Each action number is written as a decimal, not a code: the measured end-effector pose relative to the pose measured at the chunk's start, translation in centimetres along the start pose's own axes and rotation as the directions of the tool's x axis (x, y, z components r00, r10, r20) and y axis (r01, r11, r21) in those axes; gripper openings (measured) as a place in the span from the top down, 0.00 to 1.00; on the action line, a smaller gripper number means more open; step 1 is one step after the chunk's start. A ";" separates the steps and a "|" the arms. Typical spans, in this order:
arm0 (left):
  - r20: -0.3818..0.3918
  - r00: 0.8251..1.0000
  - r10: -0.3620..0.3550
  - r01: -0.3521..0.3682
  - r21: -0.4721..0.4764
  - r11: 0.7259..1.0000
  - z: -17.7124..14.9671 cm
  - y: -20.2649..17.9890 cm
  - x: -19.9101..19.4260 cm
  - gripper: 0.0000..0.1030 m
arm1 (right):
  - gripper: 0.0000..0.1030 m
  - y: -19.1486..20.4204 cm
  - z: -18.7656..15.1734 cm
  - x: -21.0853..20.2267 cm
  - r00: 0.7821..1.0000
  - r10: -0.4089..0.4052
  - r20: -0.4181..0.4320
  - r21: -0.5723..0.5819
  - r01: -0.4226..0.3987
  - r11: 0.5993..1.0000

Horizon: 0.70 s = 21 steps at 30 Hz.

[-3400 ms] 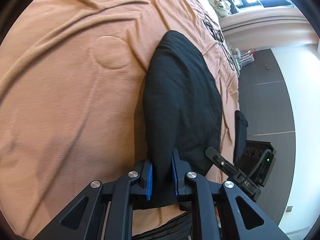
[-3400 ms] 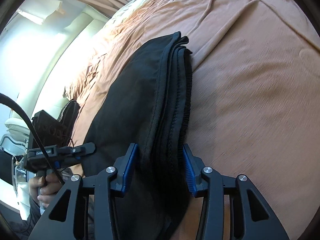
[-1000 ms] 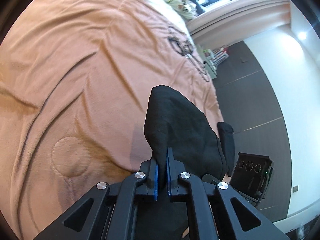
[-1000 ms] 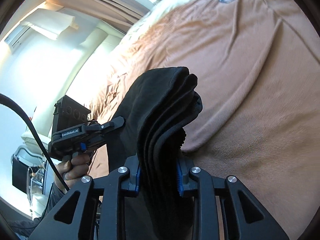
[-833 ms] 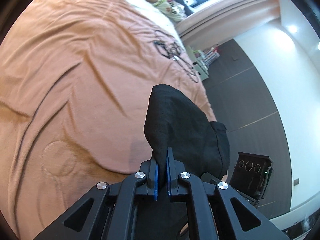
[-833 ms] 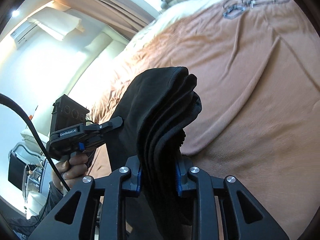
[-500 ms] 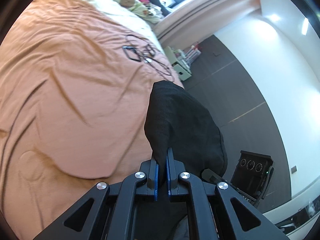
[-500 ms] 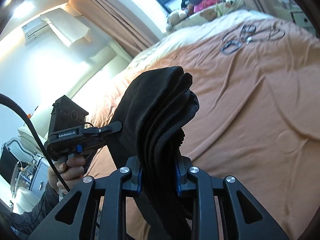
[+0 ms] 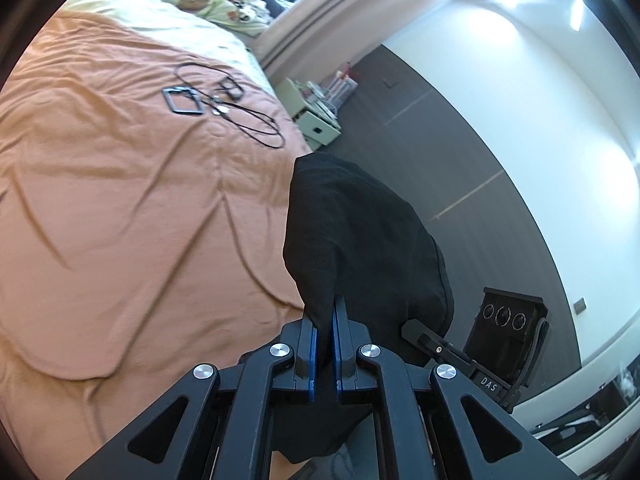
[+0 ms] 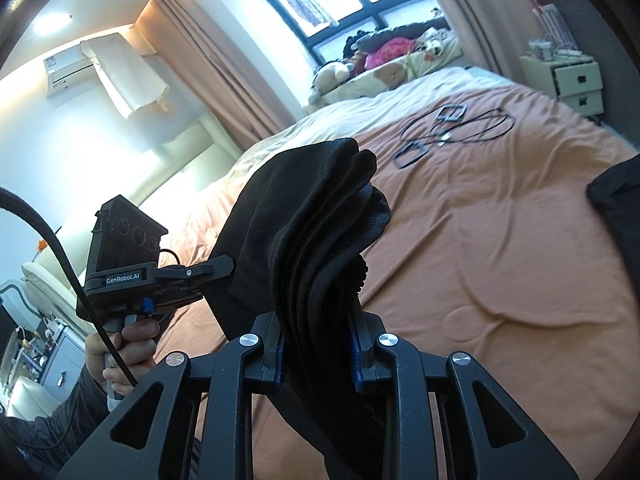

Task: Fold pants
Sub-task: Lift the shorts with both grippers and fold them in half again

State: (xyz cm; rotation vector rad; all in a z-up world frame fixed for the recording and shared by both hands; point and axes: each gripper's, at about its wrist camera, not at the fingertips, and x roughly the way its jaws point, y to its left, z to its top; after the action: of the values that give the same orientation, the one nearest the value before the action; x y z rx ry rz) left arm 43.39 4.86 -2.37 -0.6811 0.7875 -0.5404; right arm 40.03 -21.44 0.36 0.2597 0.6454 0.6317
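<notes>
- Hanging off the bed [image 10: 500,240], the black pants [image 10: 312,216] are held up in the air between the two grippers, a bundle already folded several times over, its layered edges showing in the right wrist view.
- Left gripper [image 9: 324,354]: fingers pressed almost together on a thin edge of the pants [image 9: 360,240], which rise straight ahead of it.
- Right gripper [image 10: 318,354]: fingers set wider, clamped on the thick stack of layers.
- Bundle's long axis runs from one gripper to the other, both at the near edge of the bed; neither looks nearer to the orange cover, so my guess is both must go forward together to lay it down.
- Count: one pair of pants, two grippers, one bed; towards the far edge lie a cable [image 10: 472,124] and two small square frames [image 10: 412,154].
- A dark shape at the bed's right edge is too cropped to name.
</notes>
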 end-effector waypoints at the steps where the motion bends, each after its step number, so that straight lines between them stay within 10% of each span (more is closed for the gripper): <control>1: -0.005 1.000 -0.003 0.003 0.006 1.000 0.0 -0.6 0.6 0.94 | 0.80 -0.2 -0.1 -0.7 1.000 -0.006 0.007 -0.003 0.006 1.000; 21: -0.112 0.983 -0.147 0.163 0.146 0.976 -0.2 -14.0 13.4 0.94 | 0.80 -2.4 1.0 -13.7 0.979 -0.169 0.110 -0.039 0.174 0.984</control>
State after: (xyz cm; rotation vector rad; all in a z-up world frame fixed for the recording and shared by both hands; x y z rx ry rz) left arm 48.62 -13.36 1.60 -0.5775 0.7814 -0.7753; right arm 33.26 -31.91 6.72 0.1887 0.5427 0.4638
